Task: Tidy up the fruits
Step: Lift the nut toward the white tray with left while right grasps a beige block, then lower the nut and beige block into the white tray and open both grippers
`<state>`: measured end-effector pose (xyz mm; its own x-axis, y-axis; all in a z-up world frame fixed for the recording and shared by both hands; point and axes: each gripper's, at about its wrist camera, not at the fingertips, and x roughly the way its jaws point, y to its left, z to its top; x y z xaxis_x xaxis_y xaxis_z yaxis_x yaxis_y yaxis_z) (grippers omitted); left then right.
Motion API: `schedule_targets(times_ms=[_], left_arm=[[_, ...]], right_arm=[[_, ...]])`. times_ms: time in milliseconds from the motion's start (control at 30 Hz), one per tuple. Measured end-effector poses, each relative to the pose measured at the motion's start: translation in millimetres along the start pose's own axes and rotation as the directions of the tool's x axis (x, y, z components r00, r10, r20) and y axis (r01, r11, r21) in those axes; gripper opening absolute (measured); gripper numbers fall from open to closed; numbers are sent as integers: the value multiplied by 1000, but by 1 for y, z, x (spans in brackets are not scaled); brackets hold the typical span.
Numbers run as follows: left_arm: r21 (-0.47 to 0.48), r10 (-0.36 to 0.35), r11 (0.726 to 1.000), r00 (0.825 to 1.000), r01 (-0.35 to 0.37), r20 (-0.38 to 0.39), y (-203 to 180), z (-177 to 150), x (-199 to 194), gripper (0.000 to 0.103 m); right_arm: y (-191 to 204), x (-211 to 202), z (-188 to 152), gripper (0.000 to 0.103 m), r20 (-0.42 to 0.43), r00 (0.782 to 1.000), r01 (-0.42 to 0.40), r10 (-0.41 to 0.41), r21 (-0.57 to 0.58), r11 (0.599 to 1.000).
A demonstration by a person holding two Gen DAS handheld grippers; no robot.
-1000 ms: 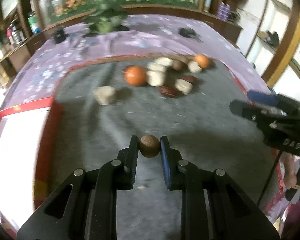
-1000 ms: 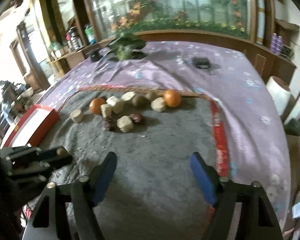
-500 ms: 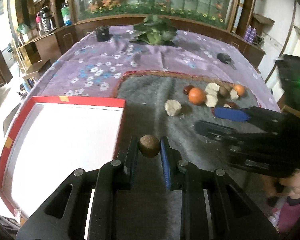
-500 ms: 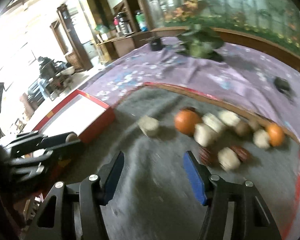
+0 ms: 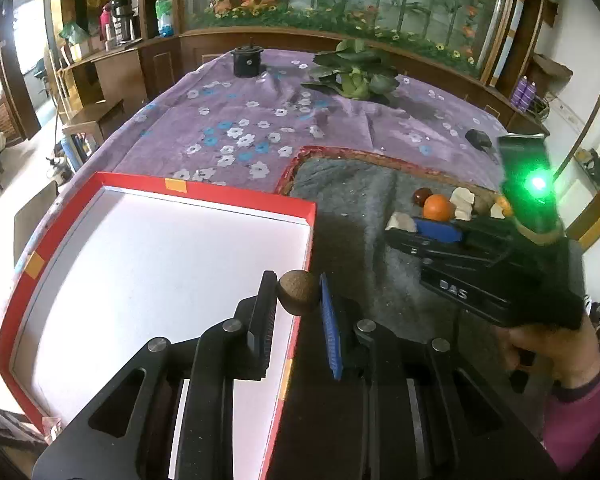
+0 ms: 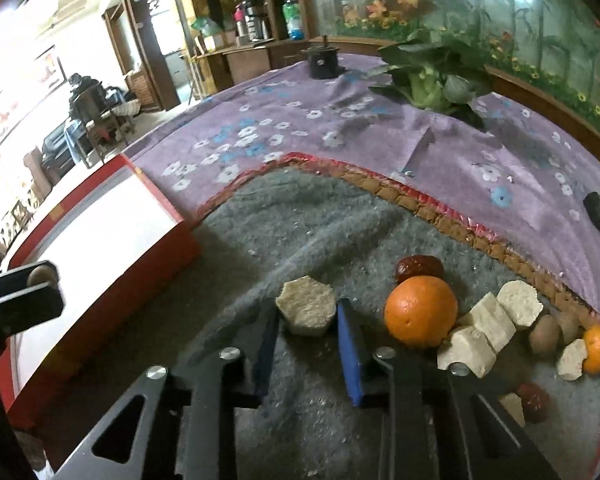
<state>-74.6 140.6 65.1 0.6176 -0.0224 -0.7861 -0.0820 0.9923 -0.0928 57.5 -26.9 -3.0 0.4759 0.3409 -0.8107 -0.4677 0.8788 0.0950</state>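
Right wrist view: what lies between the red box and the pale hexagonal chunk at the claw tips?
Only bare grey mat. In the right wrist view nothing else sits between the red box and the pale chunk; the other fruits lie to its right.

The right tongs (image 6: pixel 306 322) point down at a gray mat (image 6: pixel 300 220), and their jaws have just been closing on a pale six-sided chunk (image 6: pixel 306 312) that sits between the two tips. Just right of it lies a large orange (image 6: pixel 420 312) with a dark red fruit (image 6: pixel 418 267) touching it behind. More pale chunks (image 6: pixel 492 324) and a small orange (image 6: pixel 599 347) trail off to the right. A red-rimmed white tray (image 6: pixel 172 236) sits left, where the left tongs (image 6: pixel 40 280) hold a brown ball (image 6: pixel 44 274).
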Motion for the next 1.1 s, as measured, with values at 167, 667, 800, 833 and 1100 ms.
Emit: schedule_targets(times_ms=[167, 667, 800, 833, 1100], left_arm=[[-17, 7, 1000, 1000, -6, 6, 6, 0, -5, 21], [-58, 113, 992, 994, -112, 10, 59, 20, -12, 21], [-81, 134, 988, 991, -134, -12, 76, 28, 3, 21], [-87, 141, 986, 990, -142, -18, 80, 30, 8, 21], [-133, 151, 978, 985, -161, -79, 103, 44, 46, 21]], right_arm=[[12, -27, -3, 28, 50, 999, 9, -8, -19, 1000], [91, -44, 20, 28, 101, 988, -104, 116, -122, 987], [106, -33, 30, 28, 89, 985, -136, 148, -132, 982], [111, -29, 34, 28, 86, 984, -141, 154, -142, 980], [131, 11, 54, 28, 11, 986, -163, 167, -180, 970]])
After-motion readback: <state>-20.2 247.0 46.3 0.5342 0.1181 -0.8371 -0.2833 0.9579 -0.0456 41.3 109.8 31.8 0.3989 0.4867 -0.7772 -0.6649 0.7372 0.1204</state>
